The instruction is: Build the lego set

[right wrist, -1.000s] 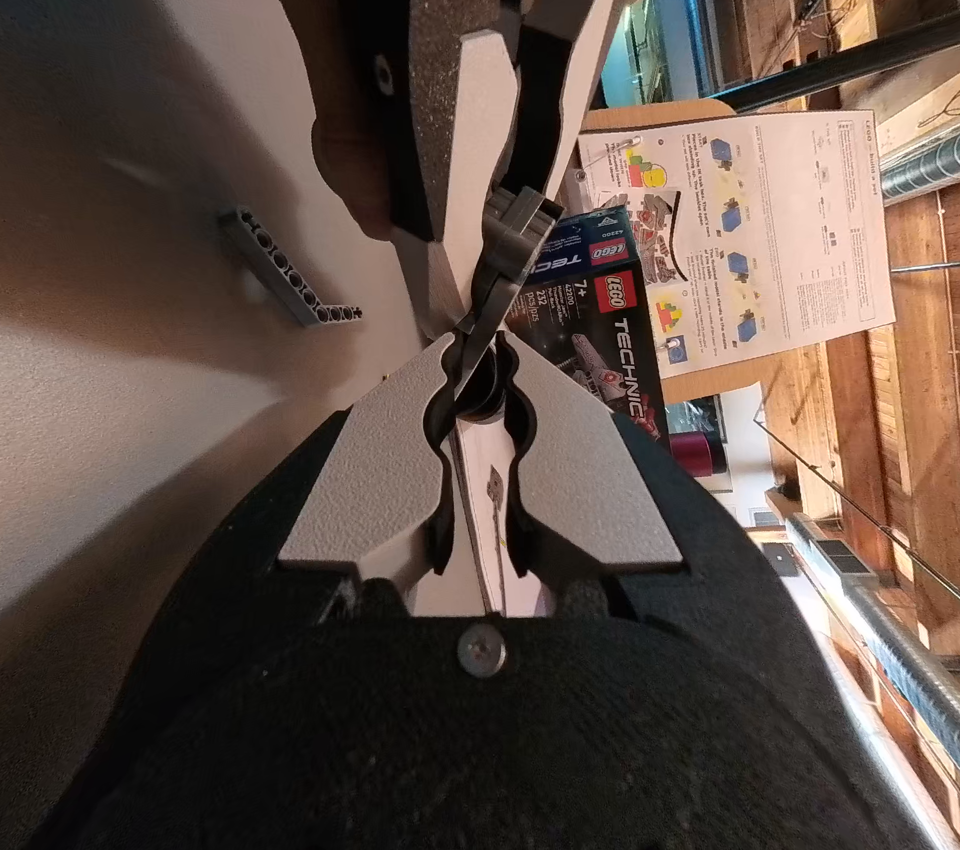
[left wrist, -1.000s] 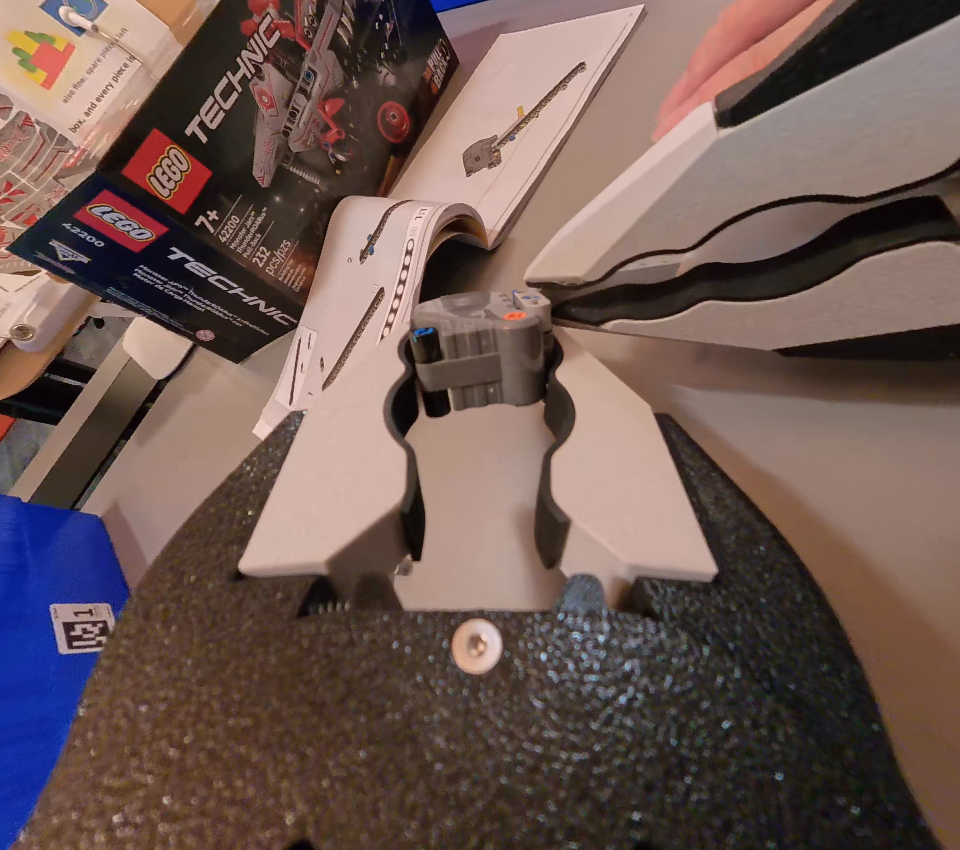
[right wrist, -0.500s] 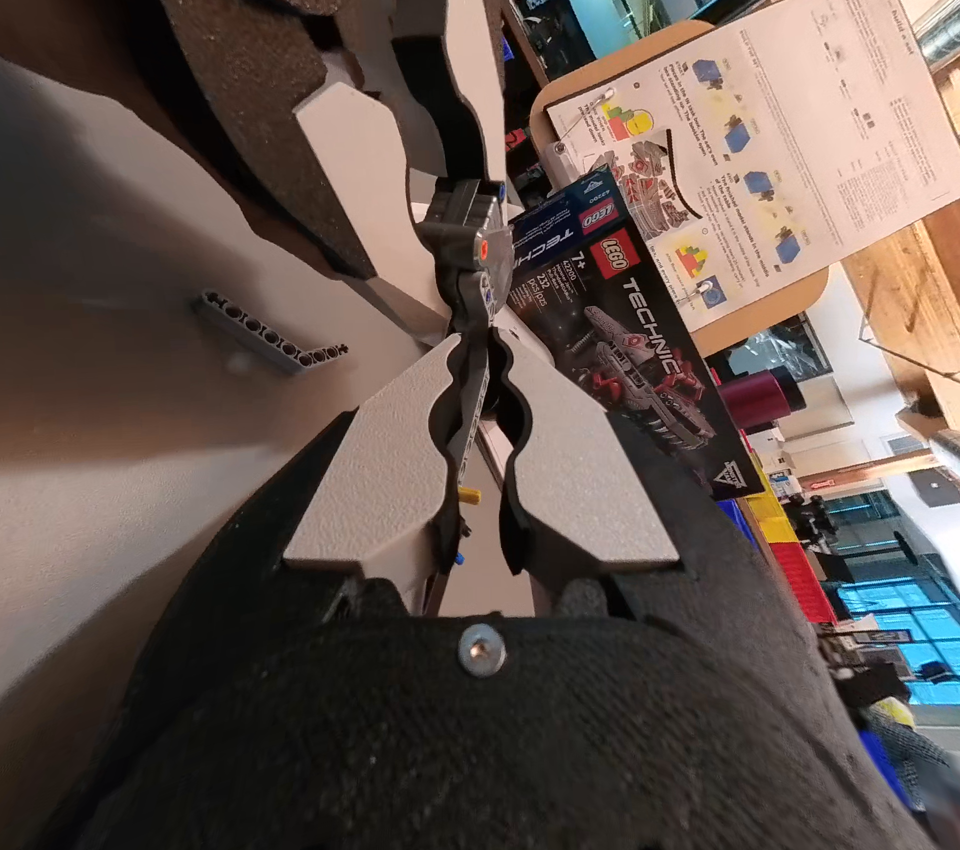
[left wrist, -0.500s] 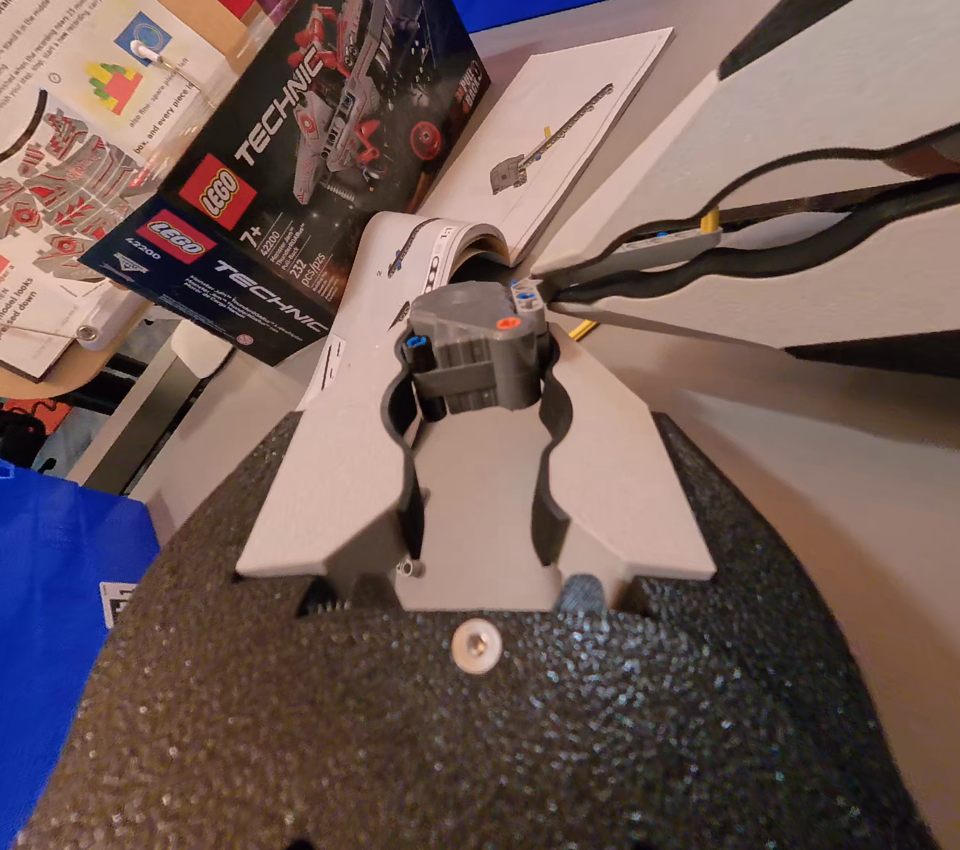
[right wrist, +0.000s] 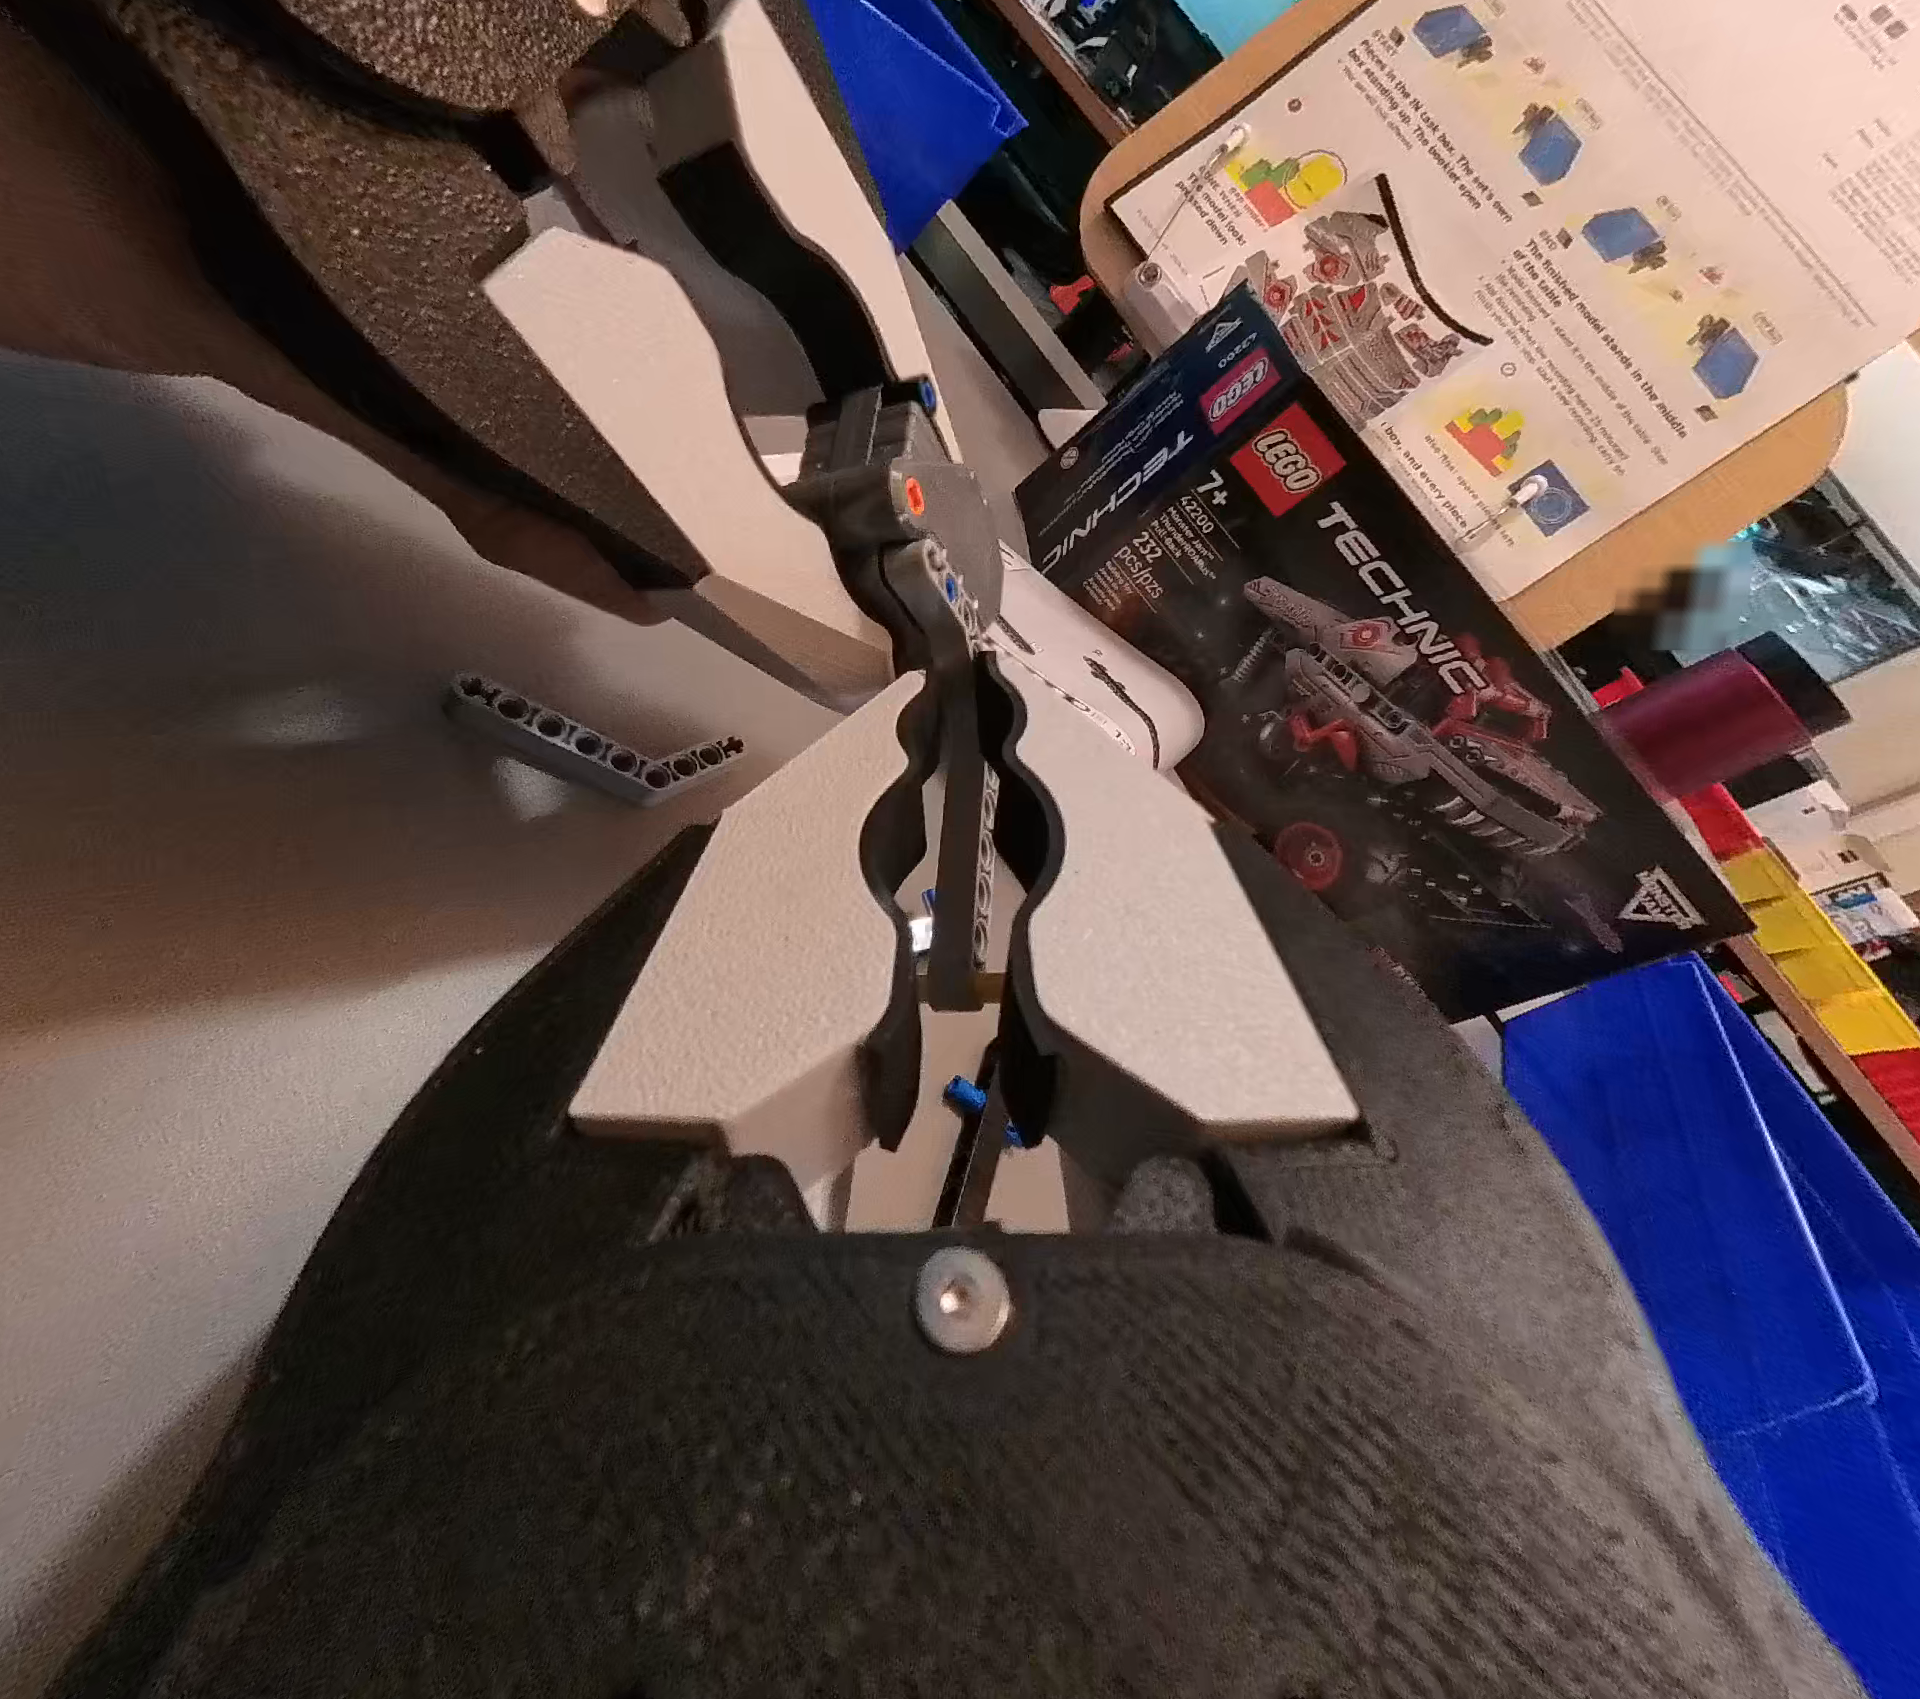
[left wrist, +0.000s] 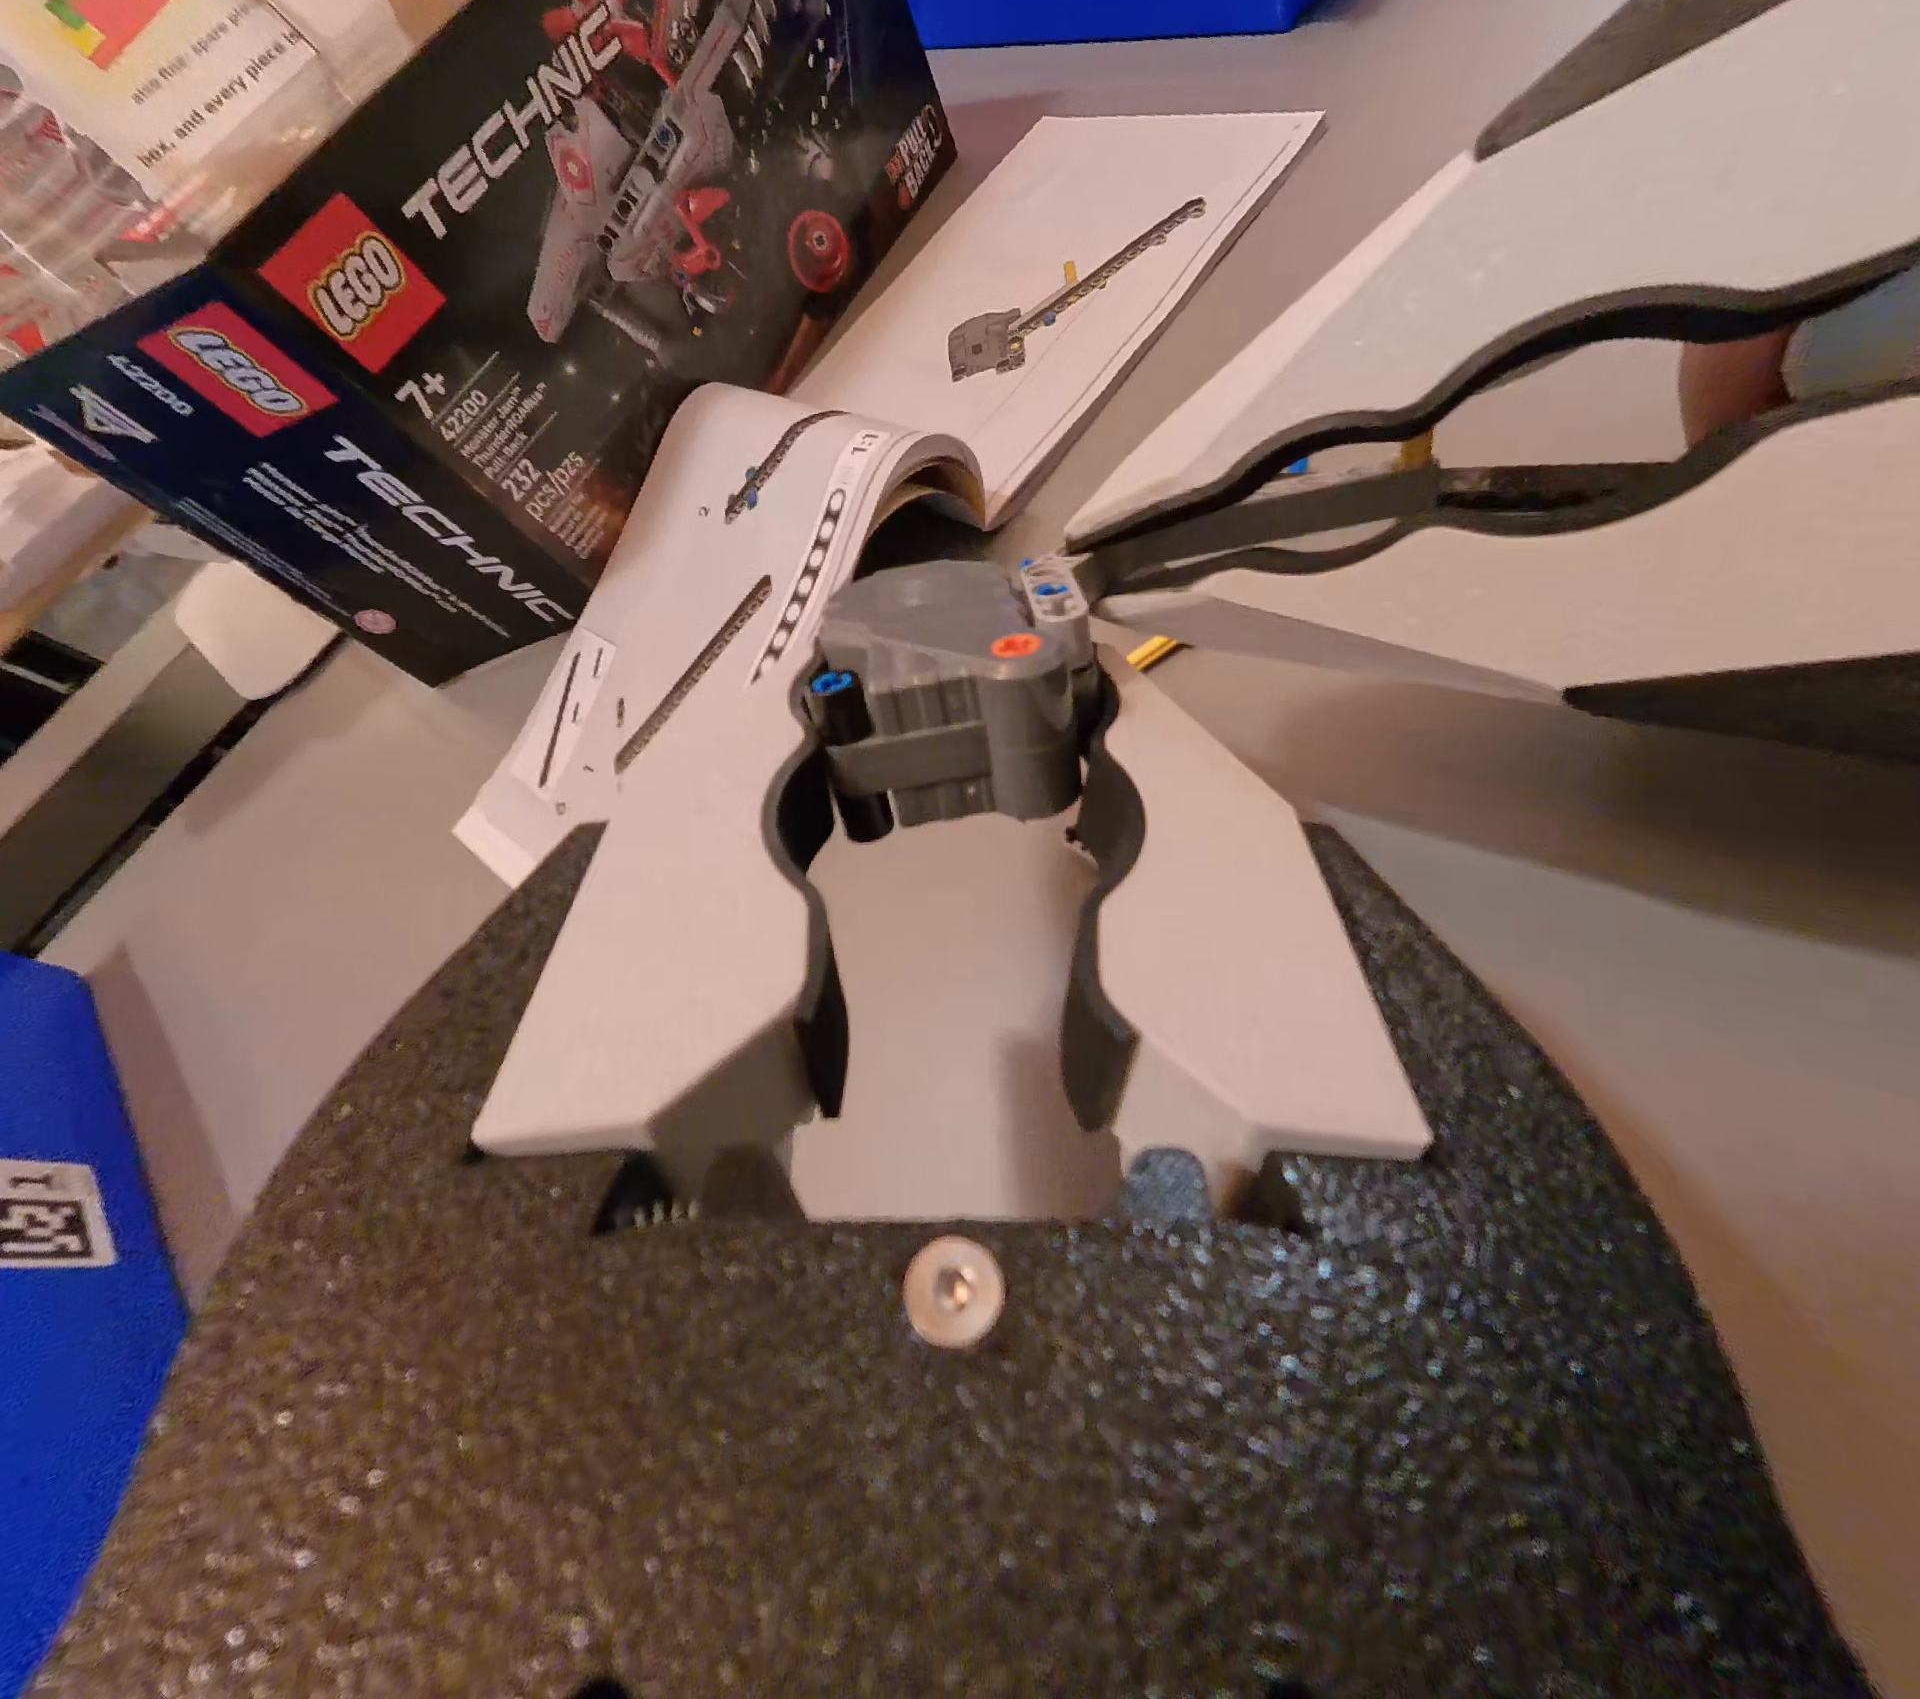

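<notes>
Behind left tool (left wrist: pixel 951 714): booklet (left wrist: pixel 1101 278), box (left wrist: pixel 540 278).

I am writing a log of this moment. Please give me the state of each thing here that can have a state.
Left gripper: shut on the grey motor block.
Right gripper: shut on the long grey beam.
Instruction booklet: open, one page curled up.
Set box: standing tilted.
Bent grey beam: loose on the table.
</notes>
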Action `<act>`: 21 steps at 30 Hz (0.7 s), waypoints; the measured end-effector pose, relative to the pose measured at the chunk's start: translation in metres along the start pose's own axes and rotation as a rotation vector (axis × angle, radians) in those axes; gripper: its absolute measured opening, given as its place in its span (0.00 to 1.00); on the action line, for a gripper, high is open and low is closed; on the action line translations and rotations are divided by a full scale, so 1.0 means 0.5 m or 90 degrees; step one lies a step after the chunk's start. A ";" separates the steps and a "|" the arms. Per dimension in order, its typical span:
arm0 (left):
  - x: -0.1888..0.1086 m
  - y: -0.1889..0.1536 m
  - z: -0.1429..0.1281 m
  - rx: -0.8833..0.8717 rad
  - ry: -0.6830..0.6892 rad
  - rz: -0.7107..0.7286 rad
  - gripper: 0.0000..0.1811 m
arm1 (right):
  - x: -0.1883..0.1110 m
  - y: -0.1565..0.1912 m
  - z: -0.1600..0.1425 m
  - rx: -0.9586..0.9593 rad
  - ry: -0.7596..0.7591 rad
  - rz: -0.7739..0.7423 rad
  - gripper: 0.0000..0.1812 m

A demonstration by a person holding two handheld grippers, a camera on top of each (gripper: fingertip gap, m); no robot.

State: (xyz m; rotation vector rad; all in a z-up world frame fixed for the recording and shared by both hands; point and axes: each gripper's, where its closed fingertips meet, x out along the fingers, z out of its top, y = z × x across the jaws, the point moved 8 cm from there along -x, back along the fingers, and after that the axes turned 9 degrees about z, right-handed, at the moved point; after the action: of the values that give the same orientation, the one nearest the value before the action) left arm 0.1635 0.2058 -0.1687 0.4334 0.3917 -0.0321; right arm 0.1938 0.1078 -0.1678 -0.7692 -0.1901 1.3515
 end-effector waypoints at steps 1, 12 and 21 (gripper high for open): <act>0.000 0.001 0.000 -0.007 -0.001 -0.003 0.24 | -0.001 -0.001 0.001 0.010 -0.005 0.001 0.02; 0.004 0.004 -0.003 -0.007 0.025 0.017 0.24 | 0.000 -0.013 0.000 0.107 -0.040 0.005 0.02; 0.003 0.034 -0.028 -0.021 0.037 0.041 0.24 | -0.027 -0.047 0.016 -0.050 0.023 -0.042 0.02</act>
State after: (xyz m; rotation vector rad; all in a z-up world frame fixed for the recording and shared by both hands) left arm 0.1616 0.2270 -0.1743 0.4144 0.4347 0.0489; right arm 0.2051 0.0982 -0.1437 -0.8455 -0.2397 1.2732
